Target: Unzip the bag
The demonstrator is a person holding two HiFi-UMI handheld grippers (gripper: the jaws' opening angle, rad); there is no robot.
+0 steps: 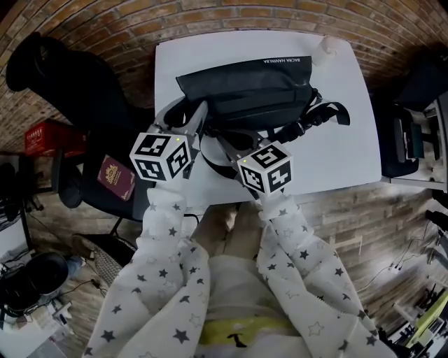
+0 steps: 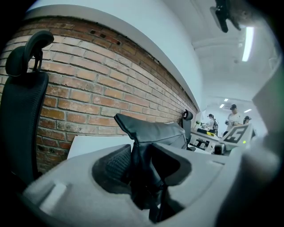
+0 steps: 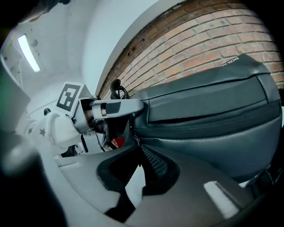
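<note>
Sleeves: our white star-patterned sleeves point(image 1: 168, 280) come up from the bottom of the head view, one behind each marker cube.
Left gripper: the left gripper point(image 1: 192, 119) is clenched on a fold of black fabric at the bag's left end. In the left gripper view that fold fills the gap between the ribbed pads point(image 2: 111, 166).
Right gripper: the right gripper point(image 1: 225, 145) sits just beside the left one. Its jaws are all but together, pinching what we read as the small metal zip pull point(image 3: 134, 141) at their tips.
Bag: the black sling bag point(image 1: 245, 91) of smooth leather-like material lies lengthways on the white rectangular table point(image 1: 350, 140), with its black webbing strap point(image 1: 329, 112) looped towards the near right.
Zip: the dark zip line point(image 3: 199, 128) runs from the pull away along the bag's front. It looks closed, so we judge the unzipping not yet begun.
Step in hand: anchor with the left, draw the pull with the right.
How to do it well: we should hold the left clamp fixed so the fabric is taut. The right should travel low and straight along the zip line rather than lifting, because an upward tug would probably bunch the soft body or slip the thin pull out of the pinch. The strap should be kept clear of the path.
Beyond: a dark red booklet point(image 1: 115, 178) rests on a black office chair point(image 1: 70, 84) to the left, and a brick wall point(image 1: 210, 14) lies past the table.
</note>
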